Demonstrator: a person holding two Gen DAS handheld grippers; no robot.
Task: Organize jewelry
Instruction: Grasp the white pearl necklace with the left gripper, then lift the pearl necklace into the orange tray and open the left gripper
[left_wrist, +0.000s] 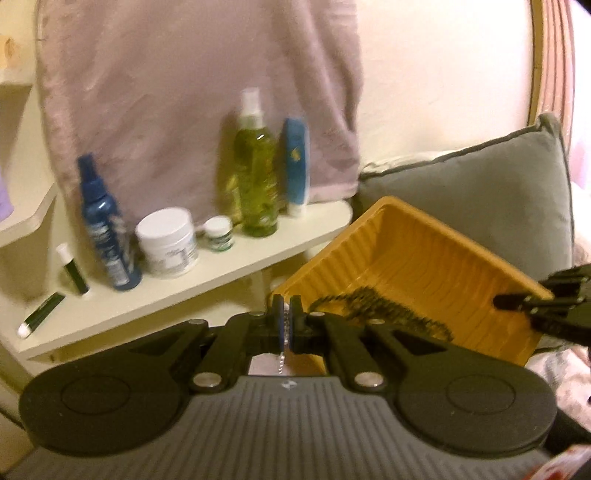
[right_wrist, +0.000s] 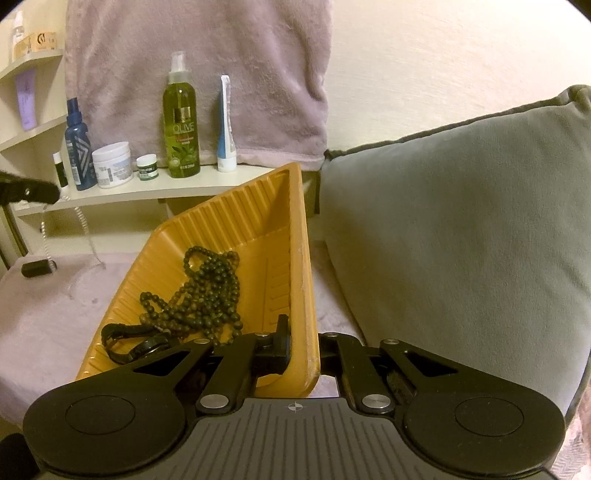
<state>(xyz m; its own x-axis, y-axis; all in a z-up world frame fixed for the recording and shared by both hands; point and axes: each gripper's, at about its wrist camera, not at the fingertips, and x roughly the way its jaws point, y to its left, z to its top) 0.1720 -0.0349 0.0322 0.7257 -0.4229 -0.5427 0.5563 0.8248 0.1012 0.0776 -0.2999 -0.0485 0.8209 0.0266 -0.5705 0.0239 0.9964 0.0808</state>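
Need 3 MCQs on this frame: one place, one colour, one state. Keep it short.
1. Where do the dark beads lie?
A. in the tray
B. on the shelf
C. on the cushion

2. What colour is the tray?
A. white
B. orange-yellow
C. blue

3. What is the right tool doing?
A. hanging open in the air
B. shut on the tray's rim
C. shut on a bottle

Key:
1 A, the beads are heaped on the ribbed floor of the tray.
2 B, both views show it orange-yellow.
3 B, one finger is inside the wall and one outside, with the tray tilted.
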